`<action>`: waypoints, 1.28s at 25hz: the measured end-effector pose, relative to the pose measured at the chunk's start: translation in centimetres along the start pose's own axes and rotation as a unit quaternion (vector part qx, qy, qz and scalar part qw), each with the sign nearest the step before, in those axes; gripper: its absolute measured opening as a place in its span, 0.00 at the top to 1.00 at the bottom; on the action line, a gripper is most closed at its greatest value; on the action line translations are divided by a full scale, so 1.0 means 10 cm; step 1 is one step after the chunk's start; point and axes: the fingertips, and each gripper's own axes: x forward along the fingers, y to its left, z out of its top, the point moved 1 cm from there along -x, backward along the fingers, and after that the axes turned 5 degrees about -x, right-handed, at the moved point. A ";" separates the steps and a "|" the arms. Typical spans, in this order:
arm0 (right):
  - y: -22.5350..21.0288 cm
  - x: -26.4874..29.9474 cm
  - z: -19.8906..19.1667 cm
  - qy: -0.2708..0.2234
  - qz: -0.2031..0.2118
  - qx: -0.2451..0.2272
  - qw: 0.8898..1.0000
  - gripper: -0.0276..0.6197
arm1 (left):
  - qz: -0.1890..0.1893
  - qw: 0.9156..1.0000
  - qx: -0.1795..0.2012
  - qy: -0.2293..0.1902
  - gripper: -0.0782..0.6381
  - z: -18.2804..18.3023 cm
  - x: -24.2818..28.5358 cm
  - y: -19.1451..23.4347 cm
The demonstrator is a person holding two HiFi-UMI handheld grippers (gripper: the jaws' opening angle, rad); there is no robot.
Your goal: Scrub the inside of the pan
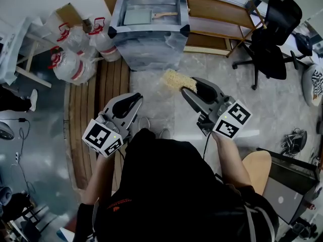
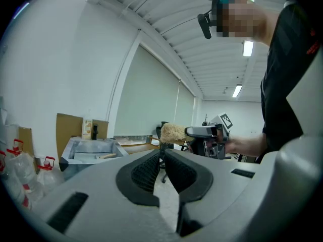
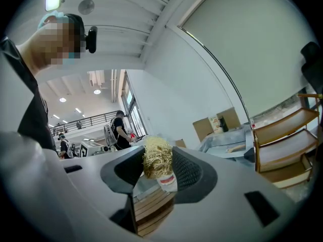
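Observation:
My right gripper [image 1: 193, 87] is shut on a straw-coloured fibre scrubber [image 1: 175, 79], whose tuft sticks out past the jaws [image 3: 156, 163]. It is held in the air above the tiled floor. My left gripper [image 1: 135, 100] hangs beside it to the left, shut with nothing between its pads [image 2: 151, 168]. A grey rectangular pan [image 1: 137, 16] lies inside a large translucent tub [image 1: 118, 9] further ahead, with a wooden-handled brush [image 1: 165, 15] next to it. Both grippers are well short of the tub. From the left gripper view the scrubber [image 2: 172, 133] shows in the right gripper [image 2: 194, 131].
A wooden shelf rack [image 1: 217, 19] stands right of the tub and a black office chair [image 1: 272, 39] beyond it. Plastic jugs with red handles [image 1: 75, 54] sit left of the tub. A wooden slatted strip [image 1: 96, 110] runs along the floor at left.

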 end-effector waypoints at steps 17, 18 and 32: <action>-0.73 0.54 0.08 0.010 -0.021 -0.001 1.000 0.70 | -0.011 1.000 -0.020 -0.015 0.83 0.04 0.52 0.88; -0.79 0.65 0.08 0.013 -0.022 -0.002 1.000 0.69 | -0.012 1.000 -0.023 -0.014 0.83 0.04 0.54 1.00; -1.84 2.81 0.31 0.059 -0.030 0.012 0.998 0.69 | -0.015 0.999 -0.046 -0.009 0.83 0.54 0.93 3.40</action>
